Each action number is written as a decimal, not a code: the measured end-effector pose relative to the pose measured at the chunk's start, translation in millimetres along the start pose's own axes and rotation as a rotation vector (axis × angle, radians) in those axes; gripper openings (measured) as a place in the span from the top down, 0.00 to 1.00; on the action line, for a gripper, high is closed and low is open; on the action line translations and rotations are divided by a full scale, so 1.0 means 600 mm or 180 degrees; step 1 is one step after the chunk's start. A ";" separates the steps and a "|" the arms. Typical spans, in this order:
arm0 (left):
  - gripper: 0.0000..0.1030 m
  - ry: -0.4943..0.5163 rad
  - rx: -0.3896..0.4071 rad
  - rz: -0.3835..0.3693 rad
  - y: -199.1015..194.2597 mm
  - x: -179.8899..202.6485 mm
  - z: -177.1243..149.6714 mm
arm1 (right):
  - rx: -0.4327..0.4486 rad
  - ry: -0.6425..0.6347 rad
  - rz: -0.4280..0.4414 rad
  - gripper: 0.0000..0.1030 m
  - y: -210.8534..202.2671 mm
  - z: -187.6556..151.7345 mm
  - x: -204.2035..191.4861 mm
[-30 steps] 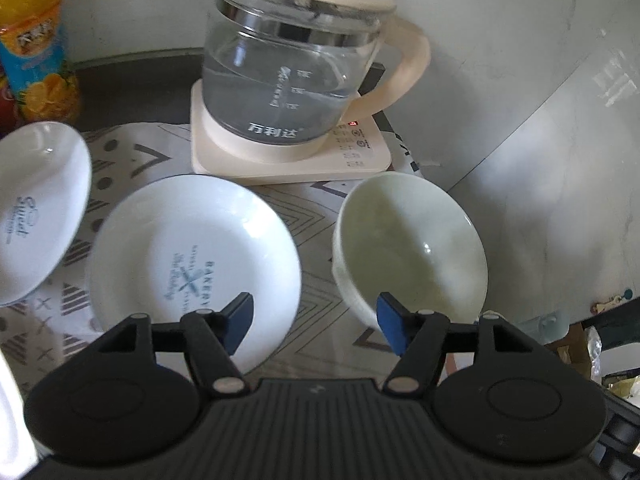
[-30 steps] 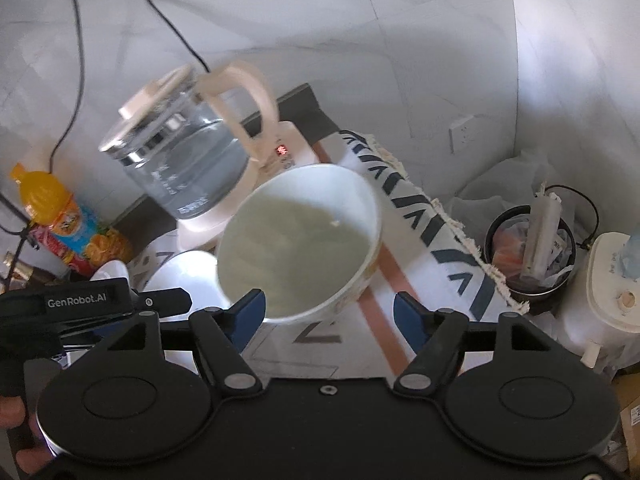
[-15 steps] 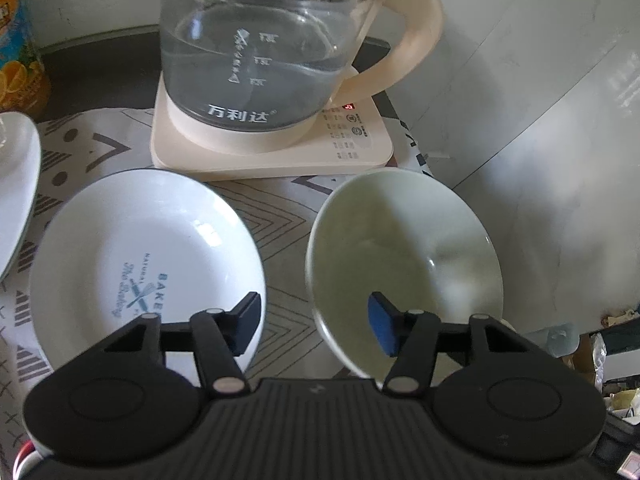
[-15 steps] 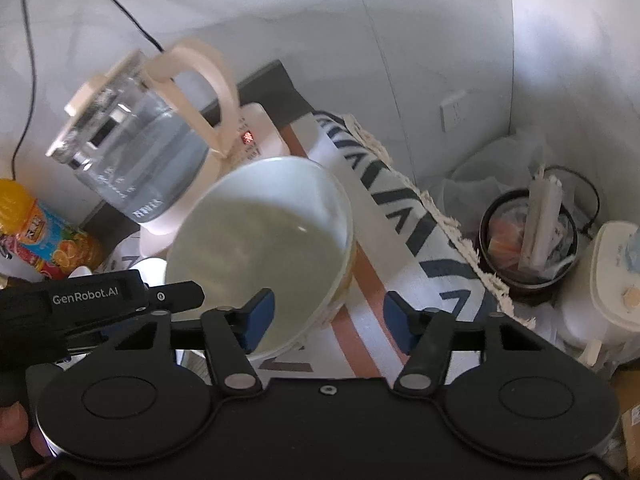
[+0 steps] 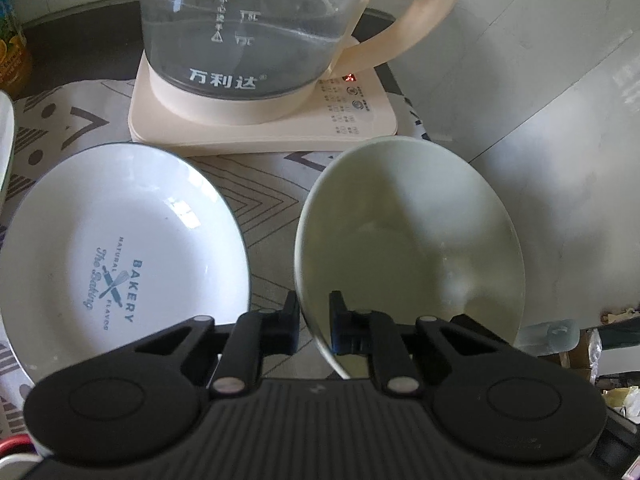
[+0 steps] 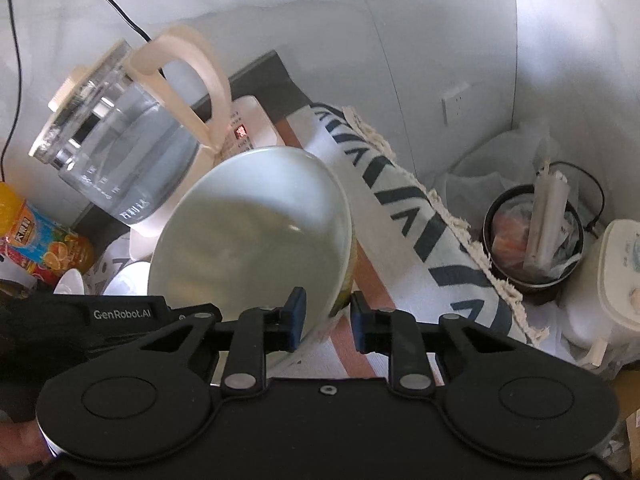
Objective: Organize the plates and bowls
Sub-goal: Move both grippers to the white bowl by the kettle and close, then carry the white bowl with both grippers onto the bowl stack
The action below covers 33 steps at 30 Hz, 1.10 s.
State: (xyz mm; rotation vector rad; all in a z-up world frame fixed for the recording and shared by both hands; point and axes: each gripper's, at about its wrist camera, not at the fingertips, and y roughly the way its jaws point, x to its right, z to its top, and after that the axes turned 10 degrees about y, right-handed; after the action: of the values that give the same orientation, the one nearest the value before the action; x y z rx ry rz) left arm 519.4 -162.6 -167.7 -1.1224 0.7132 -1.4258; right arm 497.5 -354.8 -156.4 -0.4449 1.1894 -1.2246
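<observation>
The pale, glossy ceramic bowl sat on the patterned cloth at the tabletop's right edge, just before the kettle base. Both grippers pinched its near rim: the left gripper nipped its left side, the right gripper its right. The shallow white plate lay just left.

At lower left of the left wrist view we read "BAKERY", "NATURAL", "FLAVOR" and a script "The Baking" in blue on the plate. At upper centre the kettle carries "万利达". In the right wrist view, lower left, we read "GenRobot.AI" on the left gripper.
</observation>
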 end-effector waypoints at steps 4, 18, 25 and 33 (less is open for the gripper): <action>0.88 -0.0001 0.0081 -0.0044 -0.026 -0.002 -0.003 | 0.0102 -0.0032 0.0016 0.78 -0.021 -0.001 -0.011; 0.88 0.0028 0.0424 -0.0132 -0.148 -0.028 -0.032 | 0.0463 -0.0100 0.0152 0.78 -0.112 -0.040 -0.069; 0.88 0.0032 0.0516 -0.0149 -0.203 -0.045 -0.067 | 0.0560 -0.0102 0.0216 0.78 -0.153 -0.076 -0.092; 0.88 0.0009 0.0591 -0.0136 -0.249 -0.071 -0.117 | 0.0627 -0.0127 0.0277 0.78 -0.191 -0.127 -0.114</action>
State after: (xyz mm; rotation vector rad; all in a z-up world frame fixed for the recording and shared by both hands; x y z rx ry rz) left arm 393.1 -105.1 -68.9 -0.9960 0.5493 -1.4976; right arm 384.3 -311.1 -62.3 -0.2670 1.0319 -1.2380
